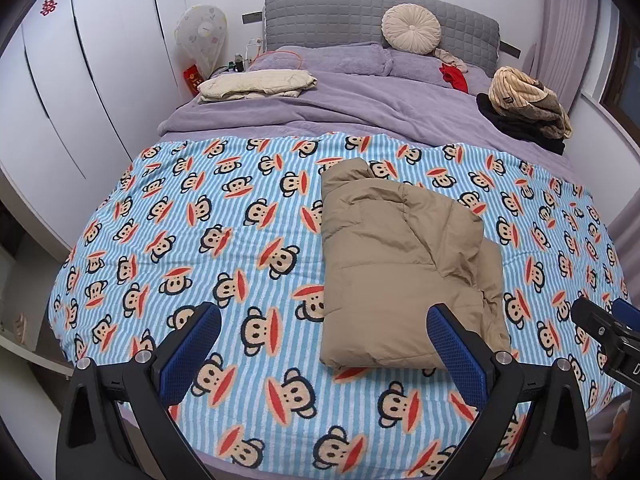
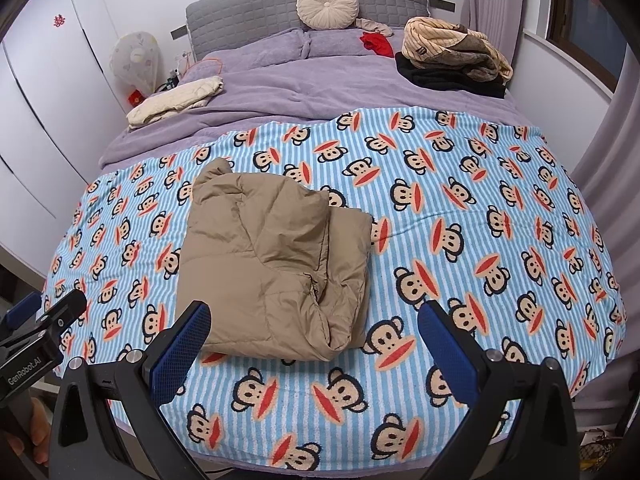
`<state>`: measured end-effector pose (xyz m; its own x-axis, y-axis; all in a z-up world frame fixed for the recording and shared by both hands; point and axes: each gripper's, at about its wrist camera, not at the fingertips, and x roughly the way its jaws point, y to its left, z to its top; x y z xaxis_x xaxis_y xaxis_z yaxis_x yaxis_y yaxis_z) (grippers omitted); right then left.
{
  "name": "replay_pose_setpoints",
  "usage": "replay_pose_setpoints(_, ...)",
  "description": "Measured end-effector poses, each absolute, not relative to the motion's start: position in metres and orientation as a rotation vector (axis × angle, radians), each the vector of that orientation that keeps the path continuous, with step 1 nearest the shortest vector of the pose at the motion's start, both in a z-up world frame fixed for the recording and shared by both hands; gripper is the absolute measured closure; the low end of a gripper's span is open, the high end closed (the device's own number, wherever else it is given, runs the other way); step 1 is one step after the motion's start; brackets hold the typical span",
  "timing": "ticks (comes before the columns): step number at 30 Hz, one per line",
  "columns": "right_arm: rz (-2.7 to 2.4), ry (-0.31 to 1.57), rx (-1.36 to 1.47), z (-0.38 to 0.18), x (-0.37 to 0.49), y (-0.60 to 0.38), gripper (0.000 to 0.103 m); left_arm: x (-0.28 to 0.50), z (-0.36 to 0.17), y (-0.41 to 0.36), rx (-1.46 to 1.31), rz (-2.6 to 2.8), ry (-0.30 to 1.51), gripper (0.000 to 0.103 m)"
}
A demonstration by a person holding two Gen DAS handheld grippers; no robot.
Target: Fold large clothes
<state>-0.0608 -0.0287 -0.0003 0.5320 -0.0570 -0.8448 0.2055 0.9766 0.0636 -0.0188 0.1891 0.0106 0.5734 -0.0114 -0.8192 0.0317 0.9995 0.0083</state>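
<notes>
Tan and puffy, a quilted jacket (image 1: 404, 264) lies folded into a compact bundle on the bed, ahead of both claws and touched by neither. It sits just beyond the left claw (image 1: 324, 354), toward that claw's right finger, and just beyond the right claw (image 2: 314, 352), toward that claw's left finger. Both claws are spread wide and hold nothing. The folding looks essentially finished; at most a tidy or a move to a pile seems left. Under the jacket is a blue striped blanket (image 1: 208, 216) printed with cartoon monkeys, spread over a purple duvet (image 1: 340, 108). Farther ahead are a grey headboard (image 1: 360, 20), a round cream cushion (image 1: 411, 29), a folded cream garment (image 1: 256, 85) and a heap of clothes (image 1: 524, 104). White wardrobes (image 1: 80, 92) stand to the left.
</notes>
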Motion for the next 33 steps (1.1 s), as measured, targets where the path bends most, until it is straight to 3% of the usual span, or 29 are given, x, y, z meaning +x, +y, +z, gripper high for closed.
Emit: replay_pose_setpoints(33,-0.154,1.000,0.160,0.0023,-0.0614,-0.0231,0.000,-0.0181,0.0100,0.1951,0.029,-0.007,0.944,0.000)
